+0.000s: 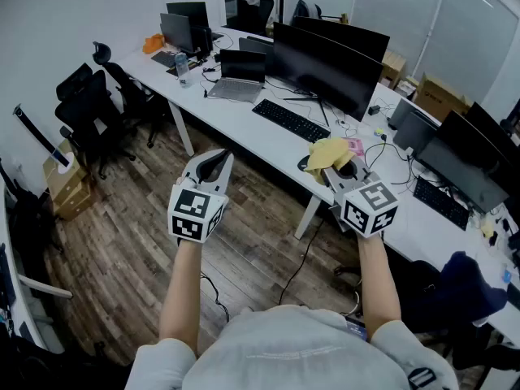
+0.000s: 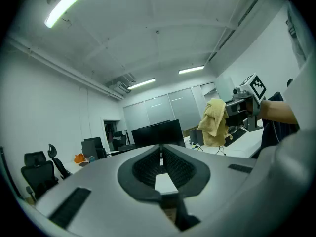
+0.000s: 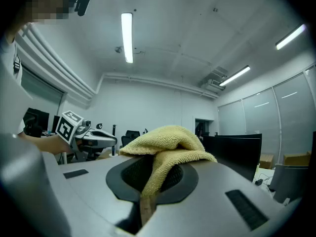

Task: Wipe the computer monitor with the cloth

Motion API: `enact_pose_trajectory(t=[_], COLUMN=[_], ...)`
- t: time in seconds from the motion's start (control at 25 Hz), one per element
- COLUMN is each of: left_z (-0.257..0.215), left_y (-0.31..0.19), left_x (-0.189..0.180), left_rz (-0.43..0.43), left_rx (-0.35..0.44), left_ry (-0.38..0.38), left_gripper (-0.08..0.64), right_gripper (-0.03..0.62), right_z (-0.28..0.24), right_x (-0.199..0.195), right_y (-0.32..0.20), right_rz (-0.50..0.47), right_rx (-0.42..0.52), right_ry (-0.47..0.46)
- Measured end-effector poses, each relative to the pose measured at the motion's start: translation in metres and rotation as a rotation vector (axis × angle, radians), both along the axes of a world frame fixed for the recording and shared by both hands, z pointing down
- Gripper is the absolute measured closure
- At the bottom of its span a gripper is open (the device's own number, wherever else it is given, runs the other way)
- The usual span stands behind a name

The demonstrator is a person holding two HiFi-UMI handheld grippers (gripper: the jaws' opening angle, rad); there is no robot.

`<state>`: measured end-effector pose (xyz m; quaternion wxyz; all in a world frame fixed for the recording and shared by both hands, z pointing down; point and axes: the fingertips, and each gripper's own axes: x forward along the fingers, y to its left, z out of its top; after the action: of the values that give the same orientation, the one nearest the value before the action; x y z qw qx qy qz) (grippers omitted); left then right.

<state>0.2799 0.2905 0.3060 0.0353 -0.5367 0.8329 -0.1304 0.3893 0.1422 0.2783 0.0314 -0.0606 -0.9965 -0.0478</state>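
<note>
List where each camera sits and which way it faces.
Head view: on the person's head, looking down at desk, forearms, left claw, right claw.
Left claw view: on the shut left claw, facing the monitor; right claw at right.
Right claw view: on the right claw, shut on the cloth; left claw at left.
Shared: cloth, monitor.

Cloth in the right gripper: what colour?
The cloth is yellow, clearest in the right gripper view.

No word, number, brand or sign can be read anywhere. The only printed marks are black-and-white square code patterns, not letters: on the cube of the left gripper [image 1: 214, 166] at about 8 o'clock in the head view, and on the cube of the right gripper [image 1: 331, 167] at about 4 o'clock.
</note>
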Motion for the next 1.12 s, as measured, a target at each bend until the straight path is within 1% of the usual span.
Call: enact_pose_trajectory(t=[0.16, 0.32, 0.48, 0.6, 0.76, 0.84, 0.96, 1.12], left_z=[0.002, 0.003, 0.009, 0.016, 0.022, 0.021, 0.022, 0.027], left_y=[0.008, 0.025, 0.046, 0.060, 0.073, 0.075, 0.068, 0.043], left_x=[-0.008, -0.021, -0.037, -0.054, -0.080, -0.093, -0.109, -0.135], left_rz=[0.010, 0.019, 0.036, 0.043, 0.030, 0.020, 0.017, 0.016], left_rx=[-0.014, -0.017, -0.029, -0.041, -0.041, -0.036, -0.035, -0.043], left_ry=[-0.016, -0.020, -0.020, -0.013, -0.001, -0.002, -0.002, -0.006], left_gripper=[0.528, 0.528, 0.528, 0.528, 0.528, 0.528, 0.528, 0.528], right_gripper=[0.557, 0.557, 0.557, 0.557, 0.557, 0.557, 0.557, 0.557], right_z=[0.004, 0.000, 0.000, 0.003, 0.006, 0.004, 0.006, 0.006], right_x=[-0.010, -0.020, -0.034, -0.045, -0.064, -0.075, -0.093, -0.123], right_y=[0.008, 0.023, 0.035, 0.043, 0.055, 0.055, 0.049, 0.025], right_rz=[0.001, -0.002, 0.041, 0.080, 0.067, 0.057, 0.043, 0.046], right_rx=[0.007, 0.005, 0.003, -0.011, -0.030, -0.034, -0.008, 0.028], right_ry=[0.007, -0.023, -0.041, -0.046, -0.044, -0.049, -0.031, -0.036])
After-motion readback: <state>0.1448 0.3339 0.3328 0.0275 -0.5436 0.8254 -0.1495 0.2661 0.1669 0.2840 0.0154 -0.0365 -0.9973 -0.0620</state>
